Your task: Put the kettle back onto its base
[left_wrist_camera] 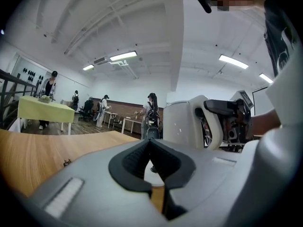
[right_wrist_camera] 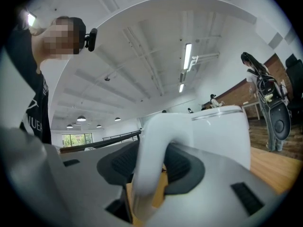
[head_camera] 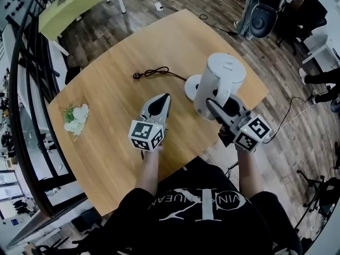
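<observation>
A white electric kettle [head_camera: 219,81] is at the right side of the round wooden table [head_camera: 106,142]. My right gripper [head_camera: 215,106] is shut on its handle from the near side. In the right gripper view the white handle [right_wrist_camera: 152,157] sits clamped between the dark pads, with the kettle body [right_wrist_camera: 222,134] beyond. The round white base [head_camera: 190,87] shows just left of the kettle, partly covered by it; I cannot tell whether they touch. My left gripper [head_camera: 162,99] is shut and holds nothing, left of the kettle. In the left gripper view the kettle [left_wrist_camera: 184,124] is close on the right.
A black power cord [head_camera: 154,72] runs from the base across the table to the left. A bunch of white and green flowers [head_camera: 76,118] lies near the left edge. The table's edge is close behind the kettle on the right. A green table [head_camera: 74,4] stands on the floor beyond.
</observation>
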`<state>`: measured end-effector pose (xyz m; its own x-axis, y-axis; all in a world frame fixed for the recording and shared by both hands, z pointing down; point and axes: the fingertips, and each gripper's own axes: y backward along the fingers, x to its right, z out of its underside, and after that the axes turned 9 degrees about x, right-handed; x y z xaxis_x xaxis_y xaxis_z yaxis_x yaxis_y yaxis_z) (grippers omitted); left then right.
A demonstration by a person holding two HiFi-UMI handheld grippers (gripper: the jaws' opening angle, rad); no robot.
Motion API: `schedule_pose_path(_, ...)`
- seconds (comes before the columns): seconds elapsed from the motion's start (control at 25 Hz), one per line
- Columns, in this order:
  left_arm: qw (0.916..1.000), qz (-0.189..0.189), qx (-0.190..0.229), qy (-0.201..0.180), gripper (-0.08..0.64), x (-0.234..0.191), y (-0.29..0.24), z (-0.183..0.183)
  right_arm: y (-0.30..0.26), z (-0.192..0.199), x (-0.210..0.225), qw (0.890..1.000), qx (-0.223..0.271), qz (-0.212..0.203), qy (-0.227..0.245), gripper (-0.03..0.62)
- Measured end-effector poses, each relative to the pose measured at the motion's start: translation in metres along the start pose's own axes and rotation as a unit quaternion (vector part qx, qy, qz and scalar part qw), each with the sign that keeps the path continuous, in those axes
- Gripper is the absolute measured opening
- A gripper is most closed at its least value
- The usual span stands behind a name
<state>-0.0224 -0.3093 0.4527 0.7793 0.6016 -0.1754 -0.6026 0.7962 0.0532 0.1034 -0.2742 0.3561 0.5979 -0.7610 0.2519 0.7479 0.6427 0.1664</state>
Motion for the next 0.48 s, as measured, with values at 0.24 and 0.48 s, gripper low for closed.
schedule_pose_path(0.24,0.9999,-0.013,0.000,0.003,0.011,-0.012,-0.010,-0.001,-0.021,0.000,0.020,1.000,-0.003,-0.012,-0.004,0.156)
schedule_pose_path(0.48,0.9996,-0.029,-0.006,0.001,0.011,-0.022,-0.014,0.002,-0.037,0.006,0.037,1.000,-0.010,-0.026,-0.007,0.156)
